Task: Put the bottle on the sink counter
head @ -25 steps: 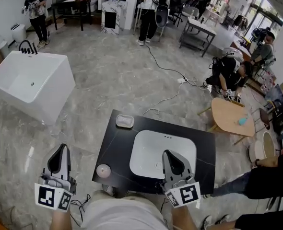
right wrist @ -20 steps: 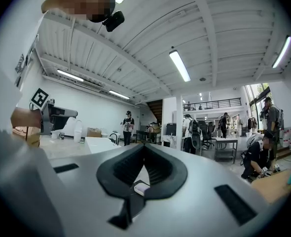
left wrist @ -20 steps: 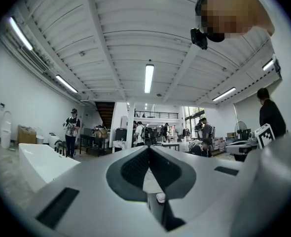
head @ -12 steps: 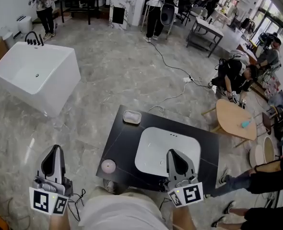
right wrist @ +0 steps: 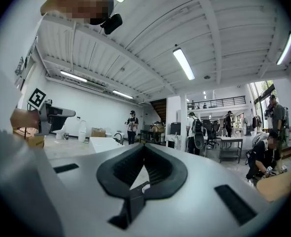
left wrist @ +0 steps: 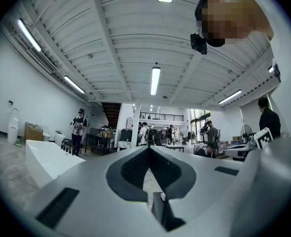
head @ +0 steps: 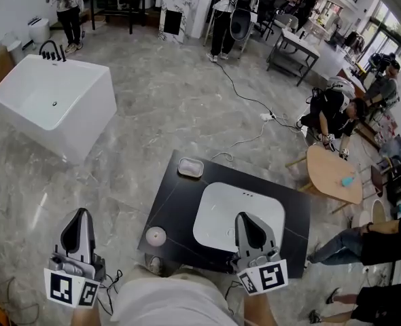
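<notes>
The black sink counter (head: 173,202) with its white basin (head: 238,212) stands right in front of me. On its near left corner rests a small round white thing (head: 155,236); whether it is the bottle seen from above, I cannot tell. A soap dish (head: 191,168) lies at the far left corner. My left gripper (head: 83,211) hangs over the floor left of the counter, shut and empty. Over the basin's near edge my right gripper (head: 243,215) is likewise shut and empty. Both gripper views look out level across the room, with the left jaws (left wrist: 149,147) and right jaws (right wrist: 144,144) closed to a point.
A white bathtub (head: 51,104) stands on the floor at the far left. A round wooden table (head: 333,175) is right of the counter, with a person crouching (head: 329,111) behind it. A cable (head: 245,97) runs over the floor. Someone's legs (head: 353,246) are by the counter's right side.
The head view has shifted a little, so the counter sits slightly lower and to the right. Both grippers stay shut and empty in nearly the same places.
</notes>
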The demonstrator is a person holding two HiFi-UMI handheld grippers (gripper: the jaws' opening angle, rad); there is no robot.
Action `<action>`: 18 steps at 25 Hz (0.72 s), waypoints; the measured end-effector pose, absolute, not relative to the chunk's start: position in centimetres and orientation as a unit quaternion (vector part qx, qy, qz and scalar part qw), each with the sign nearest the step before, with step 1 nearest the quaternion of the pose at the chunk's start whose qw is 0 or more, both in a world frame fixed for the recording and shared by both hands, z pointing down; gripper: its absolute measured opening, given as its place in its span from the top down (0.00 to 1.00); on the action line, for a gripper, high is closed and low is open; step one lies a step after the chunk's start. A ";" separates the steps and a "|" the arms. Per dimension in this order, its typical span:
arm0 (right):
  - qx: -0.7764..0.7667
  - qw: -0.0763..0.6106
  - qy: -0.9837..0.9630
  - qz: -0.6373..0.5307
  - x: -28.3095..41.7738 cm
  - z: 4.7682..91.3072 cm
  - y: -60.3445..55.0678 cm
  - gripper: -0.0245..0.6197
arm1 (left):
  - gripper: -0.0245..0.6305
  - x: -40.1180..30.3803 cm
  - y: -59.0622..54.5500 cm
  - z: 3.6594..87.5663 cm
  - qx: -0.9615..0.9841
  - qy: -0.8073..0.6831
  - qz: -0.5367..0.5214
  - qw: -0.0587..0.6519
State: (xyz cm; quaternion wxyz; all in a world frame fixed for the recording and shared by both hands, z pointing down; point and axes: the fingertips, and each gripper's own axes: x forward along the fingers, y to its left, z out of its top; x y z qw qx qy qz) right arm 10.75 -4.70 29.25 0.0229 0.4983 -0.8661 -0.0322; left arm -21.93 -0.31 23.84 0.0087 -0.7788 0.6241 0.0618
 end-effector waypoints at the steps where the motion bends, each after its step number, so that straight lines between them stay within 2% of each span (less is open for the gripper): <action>1: 0.499 0.022 -0.866 -0.033 10.7 29.0 -4.6 0.95 | 0.94 -22.0 -0.2 23.8 -0.778 0.625 0.064 0.008; 18: 0.518 0.026 -0.853 -0.052 11.8 28.5 -3.1 0.95 | 0.94 -21.3 -0.2 24.3 -0.779 0.622 0.086 0.011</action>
